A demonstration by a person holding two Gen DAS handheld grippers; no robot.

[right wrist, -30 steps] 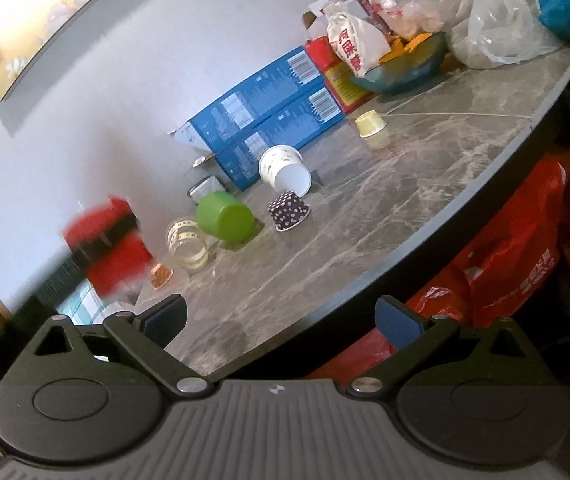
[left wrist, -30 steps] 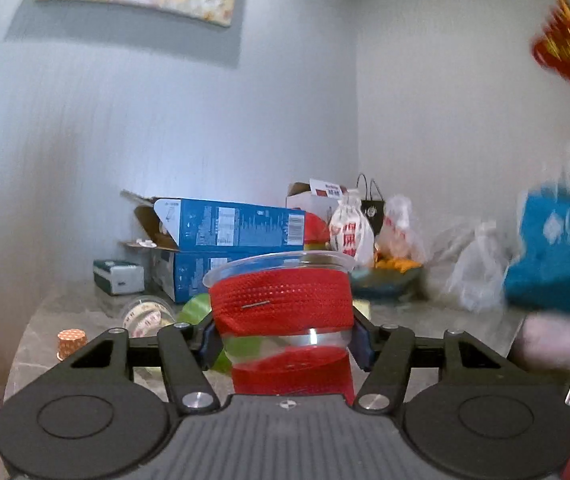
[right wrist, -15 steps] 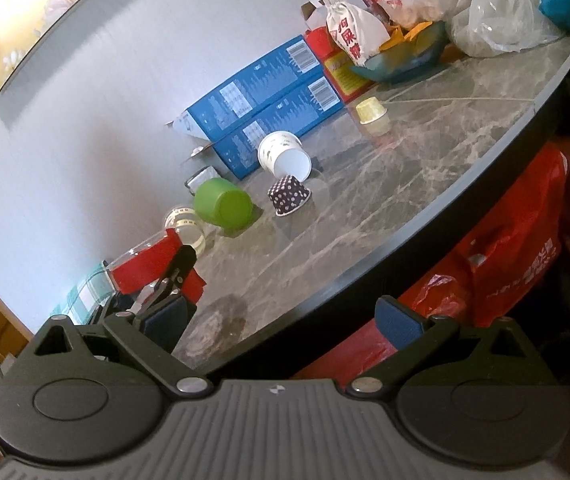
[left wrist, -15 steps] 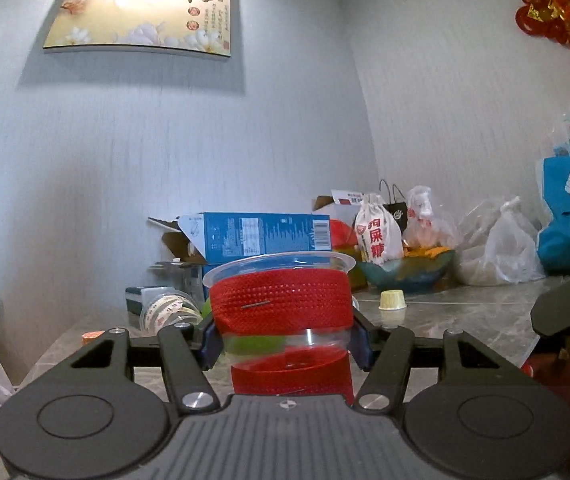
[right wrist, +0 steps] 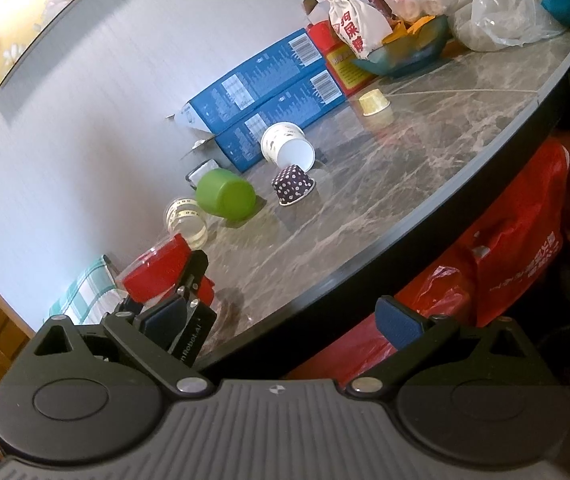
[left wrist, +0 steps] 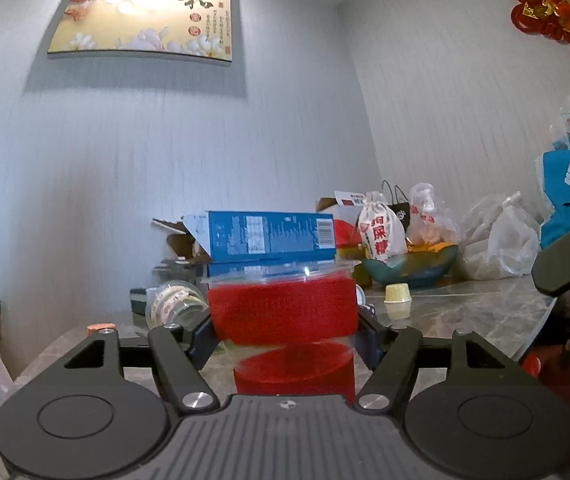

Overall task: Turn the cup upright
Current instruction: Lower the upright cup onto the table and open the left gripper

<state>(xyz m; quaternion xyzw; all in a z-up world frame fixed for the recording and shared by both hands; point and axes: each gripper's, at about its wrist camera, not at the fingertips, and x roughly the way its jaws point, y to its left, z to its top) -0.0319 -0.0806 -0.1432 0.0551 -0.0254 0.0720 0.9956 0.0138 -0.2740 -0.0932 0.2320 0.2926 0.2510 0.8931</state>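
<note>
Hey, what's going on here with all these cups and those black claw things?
A person is working with two hand-held grippers at a marble table. The left gripper is clamped on a clear cup with red bands, rim up, down near the table edge. The right gripper is open, holding nothing, back off the table's edge. A green cup and a white cup lie on their sides; a dotted cup sits upside down.

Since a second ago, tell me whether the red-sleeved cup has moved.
Yes. In the right wrist view the red-sleeved cup, in the left gripper, has come down beside the taped clear cup, near the table.
</note>
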